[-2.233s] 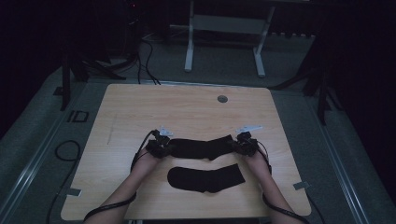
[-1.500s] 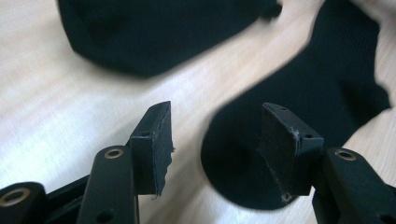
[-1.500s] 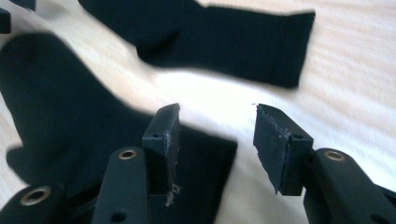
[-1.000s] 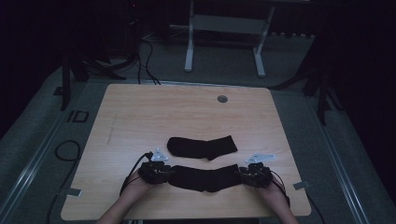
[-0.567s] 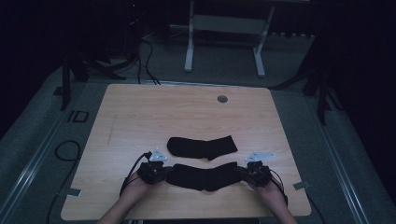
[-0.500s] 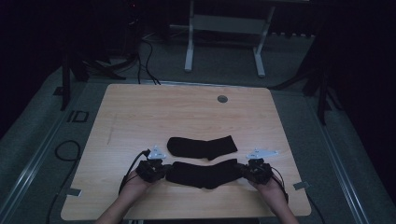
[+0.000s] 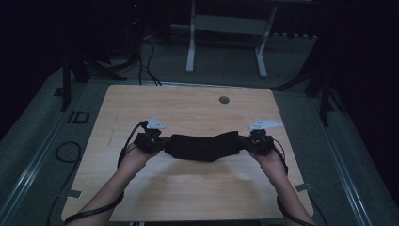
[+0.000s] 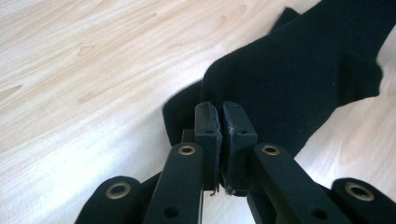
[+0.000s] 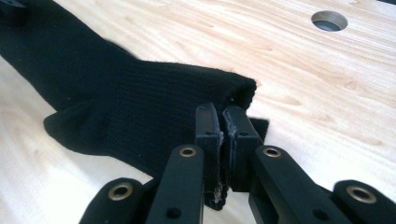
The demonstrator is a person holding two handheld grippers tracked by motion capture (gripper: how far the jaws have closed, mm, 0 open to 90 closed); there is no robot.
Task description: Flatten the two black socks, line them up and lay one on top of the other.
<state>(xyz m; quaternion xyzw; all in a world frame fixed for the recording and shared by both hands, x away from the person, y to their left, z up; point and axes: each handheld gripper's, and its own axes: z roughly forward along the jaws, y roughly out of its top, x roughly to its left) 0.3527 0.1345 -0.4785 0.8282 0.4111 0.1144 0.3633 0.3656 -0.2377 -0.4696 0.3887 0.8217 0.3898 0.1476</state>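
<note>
A light wooden counter [image 7: 188, 183] with a round cable hole [image 7: 224, 100] near its far edge. It stands on grey carpeted floor [image 7: 37, 141]. Beyond it a white desk frame [image 7: 226, 37]; black cables [image 7: 148, 52] trail across the floor.

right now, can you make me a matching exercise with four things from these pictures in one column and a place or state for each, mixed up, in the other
Things:
1. left tongs
2. right tongs
3. black sock
4. round hole

Places or states:
A. in the table top near its far edge
B. stretched between both tongs
C. shut on the sock's end at the left in the high view
D. shut on the sock's end at the right in the high view

Pairs: 1-C, 2-D, 3-B, 4-A
</note>
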